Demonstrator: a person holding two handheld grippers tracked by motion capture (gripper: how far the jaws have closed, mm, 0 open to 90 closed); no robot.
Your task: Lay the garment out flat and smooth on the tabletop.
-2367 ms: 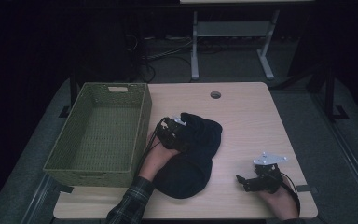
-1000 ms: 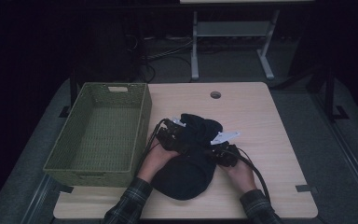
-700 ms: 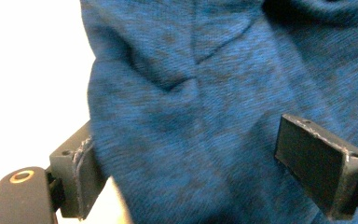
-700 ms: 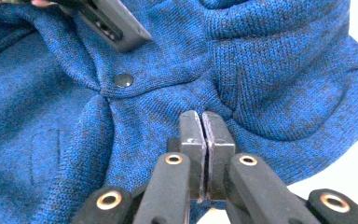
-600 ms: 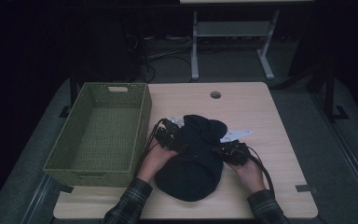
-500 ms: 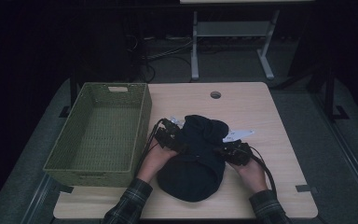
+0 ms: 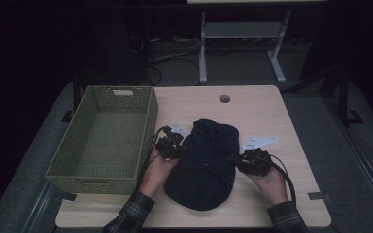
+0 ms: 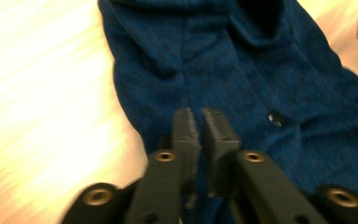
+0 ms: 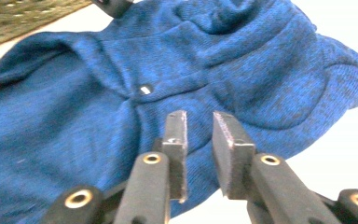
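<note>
Green woven basket [image 7: 104, 141]: standing at the table's left, beside the work.

Left gripper [image 7: 171, 148]: being held at the left edge of the blue knit garment [image 7: 204, 162]; jaws have just been closing, now nearly together, whether cloth is pinched cannot be told.

Blue knit garment: lying mid-table between both grippers, long axis running away from the person.

Right gripper [image 7: 252, 161]: being held equally near at the right edge; jaws have just been opening, slightly parted, nothing clamped.
</note>
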